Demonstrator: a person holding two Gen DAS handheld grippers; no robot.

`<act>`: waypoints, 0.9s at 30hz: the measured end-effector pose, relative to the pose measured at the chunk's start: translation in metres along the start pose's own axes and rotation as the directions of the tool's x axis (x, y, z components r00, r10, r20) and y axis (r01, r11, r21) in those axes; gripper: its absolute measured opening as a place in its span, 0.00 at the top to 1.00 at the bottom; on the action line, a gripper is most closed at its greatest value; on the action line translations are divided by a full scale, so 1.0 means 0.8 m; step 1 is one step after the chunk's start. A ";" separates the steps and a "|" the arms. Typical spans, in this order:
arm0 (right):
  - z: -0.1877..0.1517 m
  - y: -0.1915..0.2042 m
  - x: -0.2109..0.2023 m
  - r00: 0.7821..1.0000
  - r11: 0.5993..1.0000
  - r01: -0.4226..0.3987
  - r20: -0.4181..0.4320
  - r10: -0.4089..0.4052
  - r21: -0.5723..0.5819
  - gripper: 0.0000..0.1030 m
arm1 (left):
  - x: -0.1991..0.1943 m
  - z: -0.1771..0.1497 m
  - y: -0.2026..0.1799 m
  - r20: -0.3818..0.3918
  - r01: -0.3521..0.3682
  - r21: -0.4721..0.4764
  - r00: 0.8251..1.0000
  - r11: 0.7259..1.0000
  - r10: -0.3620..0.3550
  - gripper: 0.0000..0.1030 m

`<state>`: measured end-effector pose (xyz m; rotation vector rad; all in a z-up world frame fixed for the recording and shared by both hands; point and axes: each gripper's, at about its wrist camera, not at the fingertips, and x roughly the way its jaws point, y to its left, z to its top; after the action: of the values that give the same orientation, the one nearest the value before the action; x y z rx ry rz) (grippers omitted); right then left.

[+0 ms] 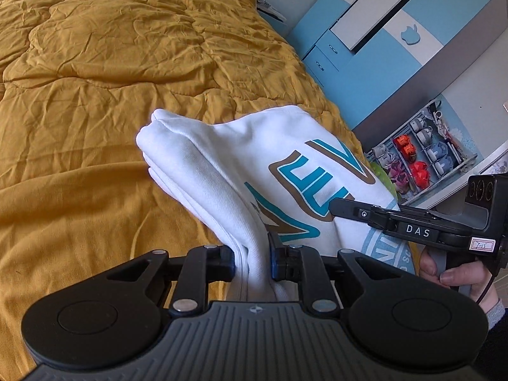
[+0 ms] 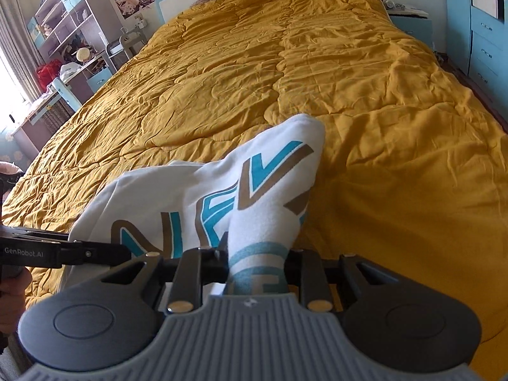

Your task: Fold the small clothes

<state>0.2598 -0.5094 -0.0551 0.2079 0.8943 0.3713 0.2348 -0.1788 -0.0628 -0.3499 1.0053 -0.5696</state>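
A white garment (image 1: 241,158) with teal and brown lettering is folded and held up over the mustard-yellow quilted bed (image 1: 111,63). My left gripper (image 1: 252,262) is shut on a bunched edge of it. My right gripper (image 2: 257,266) is shut on the other edge, over a teal round print. The garment (image 2: 197,190) sags between the two grippers, its far end pointing toward the bed. In the left wrist view the right gripper (image 1: 336,207) comes in from the right with its tip against the cloth. In the right wrist view the left gripper (image 2: 125,255) comes in from the left.
The bed (image 2: 349,79) fills most of both views. A blue and white wardrobe (image 1: 381,31) and a rack of shoes (image 1: 416,155) stand to the bed's right. Shelves and a desk (image 2: 63,47) stand by a window to its left.
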 end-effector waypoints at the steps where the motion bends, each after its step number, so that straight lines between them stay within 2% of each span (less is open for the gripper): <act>1: -0.003 -0.007 0.003 1.000 1.000 -0.017 0.002 0.017 0.023 0.81 | 0.001 0.000 0.004 -0.006 0.009 -0.005 1.000 1.000 -0.009 0.80; 4: -0.013 -0.029 0.007 0.997 0.991 -0.073 0.009 0.072 0.109 0.78 | 0.002 -0.001 0.017 -0.023 0.062 -0.039 0.998 0.997 -0.063 0.80; 6: -0.022 -0.045 0.010 0.996 0.980 -0.092 -0.005 0.094 0.175 0.71 | 0.008 -0.001 0.035 -0.057 0.121 -0.115 0.990 0.986 -0.128 0.80; 8: -0.027 -0.053 0.011 0.996 0.971 -0.083 -0.023 0.090 0.223 0.67 | 0.017 -0.004 0.065 -0.095 0.174 -0.235 0.975 0.956 -0.201 0.80; 10: -0.034 -0.059 0.006 0.997 0.967 -0.072 -0.016 0.079 0.244 0.64 | 0.021 -0.011 0.095 -0.105 0.210 -0.351 0.960 0.913 -0.261 0.79; 12: -0.038 -0.059 -0.006 0.999 0.969 -0.047 0.000 0.049 0.241 0.62 | 0.018 -0.017 0.113 -0.095 0.229 -0.405 0.952 0.885 -0.290 0.79; 13: -0.039 -0.058 -0.013 0.999 0.972 -0.035 0.007 0.034 0.233 0.62 | 0.013 -0.018 0.117 -0.088 0.235 -0.403 0.952 0.885 -0.292 0.78; 15: -0.041 -0.055 -0.026 1.000 0.976 0.002 0.022 -0.007 0.217 0.61 | 0.000 -0.017 0.117 -0.076 0.218 -0.365 0.962 0.905 -0.263 0.78; 19: -0.044 -0.030 -0.052 0.984 0.981 0.147 0.082 -0.158 0.130 0.58 | -0.041 -0.008 0.090 0.001 0.114 -0.230 0.993 0.967 -0.117 0.79; 20: -0.044 -0.020 -0.058 0.972 0.975 0.198 0.105 -0.208 0.097 0.58 | -0.051 -0.006 0.079 0.039 0.089 -0.184 0.996 0.979 -0.084 0.79; 23: -0.043 0.013 -0.074 0.896 0.918 0.398 0.210 -0.390 0.006 0.58 | -0.074 -0.002 0.040 0.154 0.039 -0.059 0.988 0.997 -0.030 0.79; 24: -0.044 0.021 -0.078 0.879 0.910 0.415 0.253 -0.405 0.017 0.63 | -0.077 -0.002 0.031 0.178 0.043 -0.035 0.983 0.998 -0.036 0.79; 25: -0.046 0.026 -0.079 0.879 0.917 0.398 0.273 -0.391 0.032 0.67 | -0.078 -0.004 0.017 0.195 0.049 -0.005 0.980 0.999 -0.047 0.81; 27: -0.049 0.040 -0.072 0.899 0.944 0.329 0.294 -0.325 0.038 0.93 | -0.071 -0.011 -0.002 0.176 0.046 0.042 0.983 0.998 -0.053 0.86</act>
<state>0.1889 -0.5022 -0.0270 0.0941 0.6141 0.0282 0.2036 -0.1460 -0.0269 -0.3858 0.8150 -0.5913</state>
